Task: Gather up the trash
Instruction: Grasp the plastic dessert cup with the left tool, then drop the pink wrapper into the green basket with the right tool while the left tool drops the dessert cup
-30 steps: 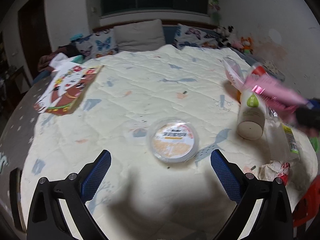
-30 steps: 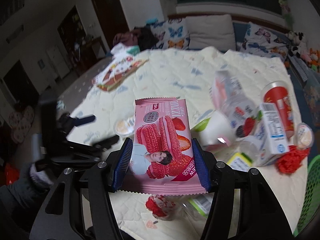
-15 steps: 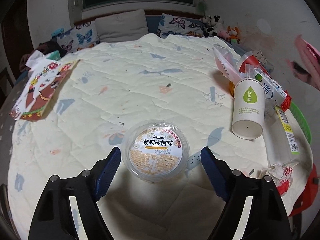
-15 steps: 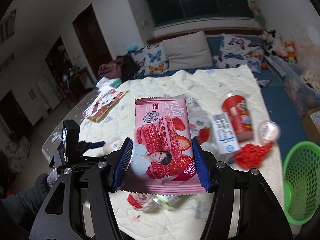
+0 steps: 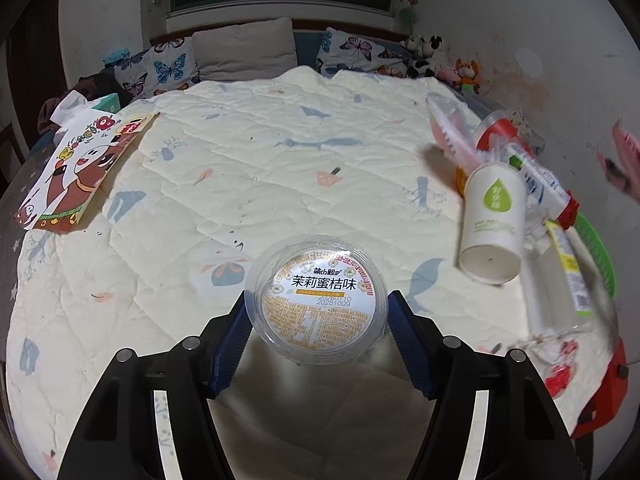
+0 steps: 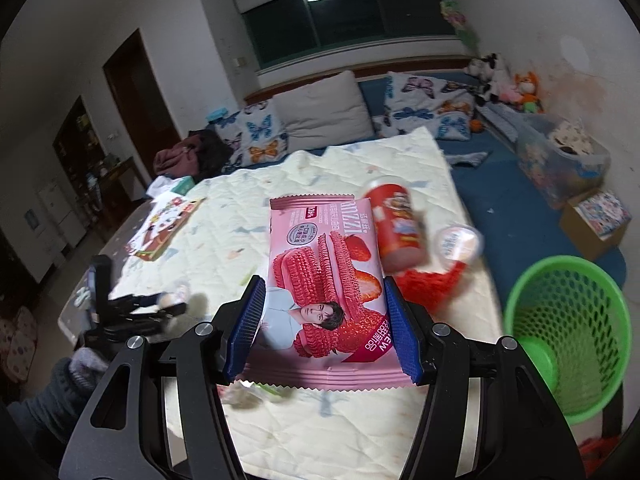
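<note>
My left gripper [image 5: 316,312] has its blue pads against both sides of a round clear jelly cup [image 5: 316,298] with an orange and white lid, which rests on the cream quilt [image 5: 240,168]. My right gripper [image 6: 322,324] is shut on a pink strawberry wafer packet [image 6: 324,276] and holds it in the air above the bed's right part. A green mesh bin [image 6: 568,332] stands on the floor to the right of it. The left gripper [image 6: 132,312] also shows in the right wrist view, at the far left.
A heap of trash lies at the bed's right edge: a white paper cup [image 5: 492,224], a red can [image 6: 396,224], a small lidded cup [image 6: 458,242], a red net [image 6: 428,284], wrappers. A picture book [image 5: 80,172] lies at the left. Pillows [image 5: 244,48] line the back.
My left gripper has moved forward and closed its pads onto the jelly cup. My right gripper has carried the pink packet up and to the right, toward the green bin.
</note>
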`<action>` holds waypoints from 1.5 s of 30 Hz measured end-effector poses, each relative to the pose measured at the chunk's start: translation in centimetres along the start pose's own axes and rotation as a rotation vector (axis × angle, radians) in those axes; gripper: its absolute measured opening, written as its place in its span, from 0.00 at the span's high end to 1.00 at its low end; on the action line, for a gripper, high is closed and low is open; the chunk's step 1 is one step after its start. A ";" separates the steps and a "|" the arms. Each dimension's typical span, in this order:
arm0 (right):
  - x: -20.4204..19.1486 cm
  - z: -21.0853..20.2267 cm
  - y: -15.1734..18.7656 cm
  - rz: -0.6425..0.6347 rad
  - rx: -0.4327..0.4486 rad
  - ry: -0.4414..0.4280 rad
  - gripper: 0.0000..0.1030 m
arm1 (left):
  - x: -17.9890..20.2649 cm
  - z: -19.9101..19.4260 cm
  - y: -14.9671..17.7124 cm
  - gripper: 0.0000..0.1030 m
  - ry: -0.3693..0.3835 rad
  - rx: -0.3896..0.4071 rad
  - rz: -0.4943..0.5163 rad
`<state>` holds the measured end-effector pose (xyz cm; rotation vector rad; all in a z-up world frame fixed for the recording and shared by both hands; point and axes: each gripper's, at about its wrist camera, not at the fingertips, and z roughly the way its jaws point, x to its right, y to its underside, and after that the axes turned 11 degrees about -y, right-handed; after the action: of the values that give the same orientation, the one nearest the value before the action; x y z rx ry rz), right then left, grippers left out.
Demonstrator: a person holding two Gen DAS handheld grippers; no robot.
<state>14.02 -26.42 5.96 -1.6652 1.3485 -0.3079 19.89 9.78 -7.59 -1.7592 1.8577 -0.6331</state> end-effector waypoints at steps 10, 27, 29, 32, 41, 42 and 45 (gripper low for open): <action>4.9 -2.7 2.0 0.086 0.015 0.088 0.42 | 3.1 -5.1 -2.0 0.37 0.066 0.093 0.019; 15.3 -6.4 4.6 0.211 0.008 0.269 0.42 | 15.7 -9.6 -6.1 0.37 0.240 0.157 0.159; 16.9 -6.2 5.2 0.224 -0.006 0.299 0.42 | 17.4 -9.8 -6.7 0.37 0.257 0.159 0.177; 19.2 -6.0 6.1 0.263 -0.022 0.312 0.42 | 19.9 -10.0 -7.4 0.37 0.278 0.158 0.203; 24.3 -4.7 7.5 0.329 -0.050 0.332 0.37 | 26.4 -9.3 -8.9 0.37 0.327 0.146 0.272; 24.5 -4.6 7.5 0.329 -0.048 0.338 0.32 | 27.0 -9.3 -9.0 0.37 0.330 0.143 0.279; 25.6 -4.4 7.6 0.349 -0.037 0.339 0.31 | 28.8 -8.9 -9.4 0.37 0.340 0.135 0.301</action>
<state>15.47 -50.48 -6.49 -1.4142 1.8768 -0.3709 20.21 -19.60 4.09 -1.3111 2.1906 -0.9563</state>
